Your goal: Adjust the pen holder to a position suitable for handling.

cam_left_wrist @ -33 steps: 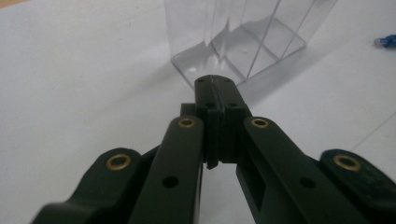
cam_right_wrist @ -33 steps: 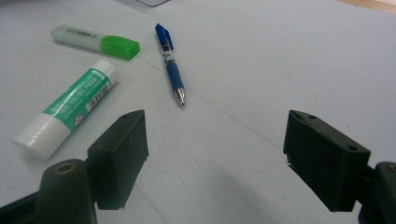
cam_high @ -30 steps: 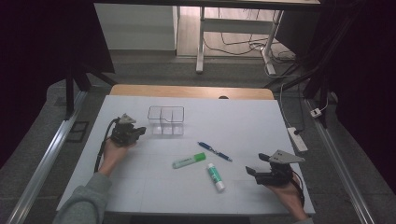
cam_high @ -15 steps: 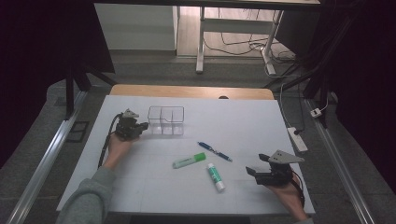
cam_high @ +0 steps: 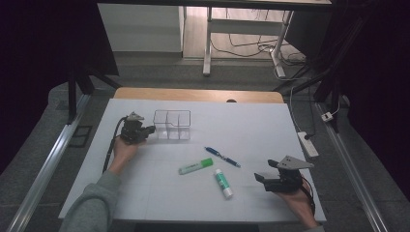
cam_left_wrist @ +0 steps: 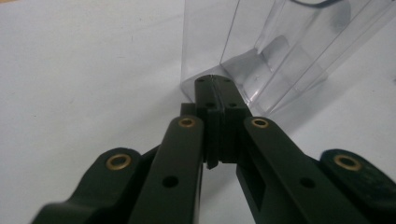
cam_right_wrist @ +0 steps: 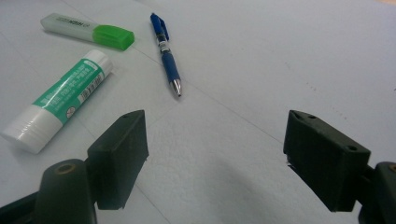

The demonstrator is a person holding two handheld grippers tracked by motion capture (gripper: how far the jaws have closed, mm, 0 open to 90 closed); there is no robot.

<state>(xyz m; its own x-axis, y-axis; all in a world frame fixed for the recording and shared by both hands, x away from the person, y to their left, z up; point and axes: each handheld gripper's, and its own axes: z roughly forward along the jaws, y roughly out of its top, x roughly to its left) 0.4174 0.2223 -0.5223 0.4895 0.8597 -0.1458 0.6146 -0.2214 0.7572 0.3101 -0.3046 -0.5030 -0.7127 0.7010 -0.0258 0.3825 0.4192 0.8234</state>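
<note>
Broadly, the white counter [cam_high: 300, 125] carries a clear divided box [cam_high: 172, 124], its long axis running left to right, toward the far left. The left gripper [cam_left_wrist: 215, 88], fingers pressed together, is set against its corner, seemingly to nudge it. The right gripper [cam_right_wrist: 215, 158], fingers spread, rests empty near the glue stick [cam_right_wrist: 58, 95], highlighter [cam_right_wrist: 88, 29] and pen [cam_right_wrist: 166, 51]; a pick-up there is judged next.

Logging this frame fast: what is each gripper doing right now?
Left gripper: shut, holding nothing, tips against the clear organizer.
Right gripper: open, empty, above the table.
</note>
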